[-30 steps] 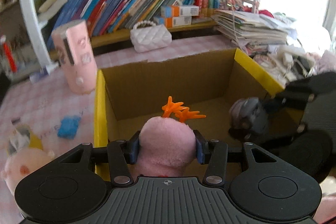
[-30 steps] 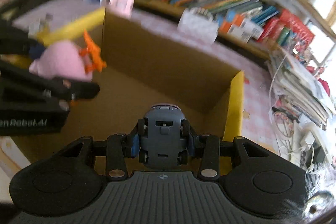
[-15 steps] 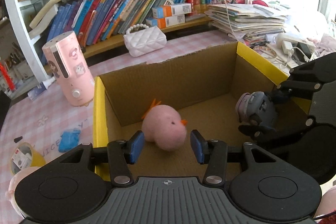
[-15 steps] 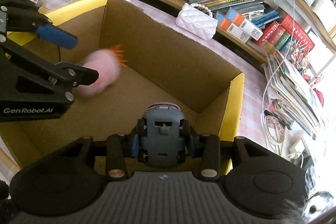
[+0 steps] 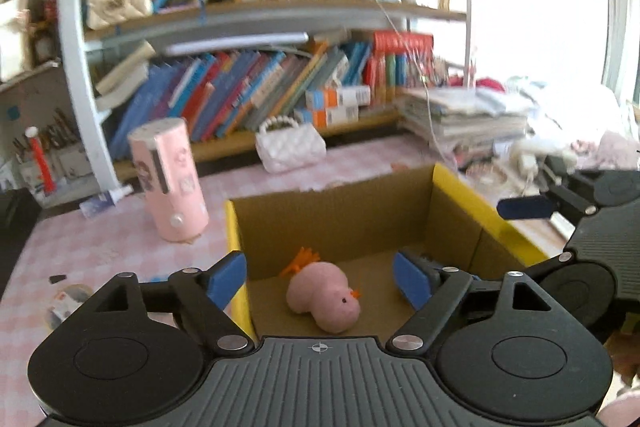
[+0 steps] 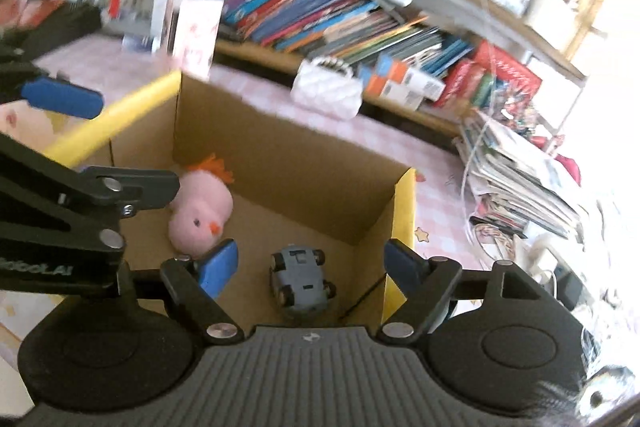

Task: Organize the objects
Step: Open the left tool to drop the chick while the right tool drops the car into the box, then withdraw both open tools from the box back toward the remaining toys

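A pink plush chick (image 5: 325,297) (image 6: 200,213) with an orange tuft lies on the floor of the cardboard box (image 5: 332,215) (image 6: 280,155), which has yellow flaps. A grey toy car (image 6: 302,279) lies upside down on the box floor, right of the chick. My left gripper (image 5: 320,277) hangs above the box with its jaws opening, and the chick lies free below them. My right gripper (image 6: 310,263) hovers over the car, its jaws opening too, blue pads clear of it. The right gripper's blue pad (image 5: 526,207) shows at the right edge of the left wrist view.
The box stands on a pink checked tablecloth (image 5: 100,239). A pink cylinder (image 5: 170,183) stands left of the box, a white quilted purse (image 5: 290,147) behind it. Bookshelves (image 5: 260,83) fill the back. A stack of papers (image 5: 464,115) and cables lie at the right.
Both grippers have let go and opened wide. The chick dropped from my left gripper and the car from my right onto the box floor. Both hands have risen and drawn back.
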{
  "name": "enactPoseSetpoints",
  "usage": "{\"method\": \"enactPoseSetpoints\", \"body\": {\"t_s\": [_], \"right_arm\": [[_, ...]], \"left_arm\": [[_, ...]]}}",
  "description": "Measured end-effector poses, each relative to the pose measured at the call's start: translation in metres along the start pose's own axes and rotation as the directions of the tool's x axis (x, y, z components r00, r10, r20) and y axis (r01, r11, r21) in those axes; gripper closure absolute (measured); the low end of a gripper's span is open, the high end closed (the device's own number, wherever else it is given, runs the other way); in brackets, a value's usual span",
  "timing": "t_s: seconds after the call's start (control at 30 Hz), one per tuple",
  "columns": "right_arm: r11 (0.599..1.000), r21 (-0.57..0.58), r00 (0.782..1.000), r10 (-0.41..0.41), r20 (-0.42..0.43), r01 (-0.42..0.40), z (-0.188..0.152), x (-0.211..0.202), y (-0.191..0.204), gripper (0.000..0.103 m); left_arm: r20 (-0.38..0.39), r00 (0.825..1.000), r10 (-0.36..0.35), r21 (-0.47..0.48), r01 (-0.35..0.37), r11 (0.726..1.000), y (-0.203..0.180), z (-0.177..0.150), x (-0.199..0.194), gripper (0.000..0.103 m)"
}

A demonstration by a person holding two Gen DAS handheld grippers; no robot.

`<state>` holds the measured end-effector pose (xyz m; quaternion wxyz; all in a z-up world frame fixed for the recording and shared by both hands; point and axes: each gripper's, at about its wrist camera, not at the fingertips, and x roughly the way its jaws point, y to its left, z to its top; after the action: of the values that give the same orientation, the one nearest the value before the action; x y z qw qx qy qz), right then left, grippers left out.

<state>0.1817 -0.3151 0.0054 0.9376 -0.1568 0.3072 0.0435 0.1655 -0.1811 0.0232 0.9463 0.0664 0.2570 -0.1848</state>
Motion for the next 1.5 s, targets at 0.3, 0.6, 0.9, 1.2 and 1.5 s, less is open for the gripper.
{"method": "enactPoseSetpoints", "body": {"t_s": [0.3,0.6,0.9,1.2,1.5], "right_arm": [[0.962,0.257,0.992,-0.107,0.059,0.089,-0.010,-0.056,0.011,0.024],[0.912,0.371,0.984,-0.175,-0.042,0.178,-0.040,-0.087,0.041,0.020],[0.909,0.373,0.976,-0.129,-0.174,0.186,-0.072,-0.096,0.092,0.017],[0.929,0.346,0.975,-0.057,-0.217,0.131,-0.086,-0.109,0.137,0.016],[0.946,0.321,0.975,0.029,-0.220,0.044,-0.089,-0.119,0.171,0.014]], "left_arm": [[0.065,0.998,0.014,-0.110,-0.007,0.994,0.027,-0.023,-0.052,0.016],[-0.003,1.000,-0.008,-0.098,0.008,0.995,0.041,-0.062,-0.076,0.016],[-0.147,0.989,0.022,-0.075,-0.033,0.997,0.062,-0.110,-0.095,0.015],[-0.210,0.976,0.061,-0.079,-0.079,0.994,0.078,-0.139,-0.122,0.015],[-0.228,0.966,0.123,-0.092,-0.148,0.985,0.095,-0.155,-0.150,0.010]]}}
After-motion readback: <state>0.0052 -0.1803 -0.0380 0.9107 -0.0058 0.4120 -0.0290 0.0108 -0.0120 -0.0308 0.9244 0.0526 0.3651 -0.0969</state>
